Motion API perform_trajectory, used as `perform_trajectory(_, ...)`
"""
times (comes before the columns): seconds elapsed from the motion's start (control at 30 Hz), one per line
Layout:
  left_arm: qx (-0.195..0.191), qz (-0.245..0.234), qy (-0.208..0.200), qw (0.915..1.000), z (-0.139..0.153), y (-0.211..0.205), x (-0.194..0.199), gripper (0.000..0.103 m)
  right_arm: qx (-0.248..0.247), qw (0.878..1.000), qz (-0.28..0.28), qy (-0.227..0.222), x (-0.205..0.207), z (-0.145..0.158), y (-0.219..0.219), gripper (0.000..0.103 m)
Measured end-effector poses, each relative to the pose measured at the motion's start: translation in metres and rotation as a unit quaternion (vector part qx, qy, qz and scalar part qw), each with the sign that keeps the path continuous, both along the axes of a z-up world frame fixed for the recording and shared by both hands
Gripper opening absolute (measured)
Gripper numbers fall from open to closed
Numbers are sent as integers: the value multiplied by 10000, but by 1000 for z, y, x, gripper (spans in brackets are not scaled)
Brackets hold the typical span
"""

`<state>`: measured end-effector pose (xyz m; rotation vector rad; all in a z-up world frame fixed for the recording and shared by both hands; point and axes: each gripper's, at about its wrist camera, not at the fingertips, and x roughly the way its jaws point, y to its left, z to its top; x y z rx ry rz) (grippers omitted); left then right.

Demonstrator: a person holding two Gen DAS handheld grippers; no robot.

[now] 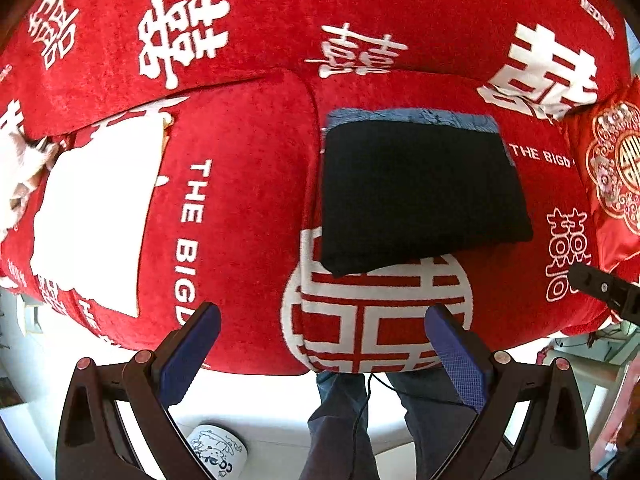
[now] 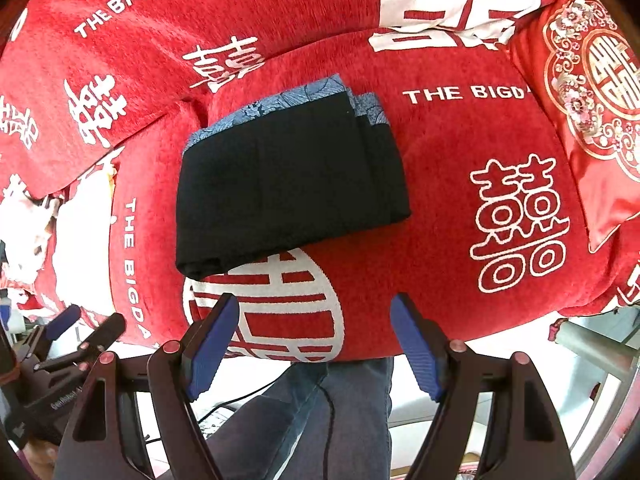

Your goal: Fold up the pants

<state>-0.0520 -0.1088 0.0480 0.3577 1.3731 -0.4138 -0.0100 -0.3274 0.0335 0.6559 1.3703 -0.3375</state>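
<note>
Closest in, both views show the person's legs in blue jeans (image 1: 344,420) standing right up against the front edge of the sofa, with a thin black cable hanging down over them, and a white mug (image 1: 218,450) with a cartoon doodle sits on the pale floor beside the left foot area. The left gripper (image 1: 322,350) is spread wide with nothing between its blue pads, hovering over the front edge of the seat cushion; same deal with the right gripper (image 2: 314,338), jaws wide apart and empty, pointing down at that same edge. Past the grippers is the red sofa cover (image 1: 240,200) with white characters and "THE BIGDA" lettering, and a big white round emblem at the front edge of the seat. The pants (image 2: 288,184) lie folded into a neat black bundle on the seat cushion, their near corner overlapping the top of that emblem, with a blue patterned band showing along the far edge. A white folded cloth (image 1: 96,216) lies on the neighbouring cushion, well apart from the pants. On the other side, a shiny red embroidered pillow (image 2: 588,92) leans near the sofa's end.
</note>
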Motion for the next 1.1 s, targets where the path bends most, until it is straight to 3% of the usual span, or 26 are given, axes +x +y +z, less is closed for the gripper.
perform_trajectory(0.5, -28, 260, 44, 9996, -1, 31, 4, 102, -125, 9999, 68, 96, 1, 6, 15, 81)
perform_trajectory(1.1, -14, -127, -135, 9998, 4, 5, -10, 102, -175, 9998, 16, -10, -4, 12, 20, 81)
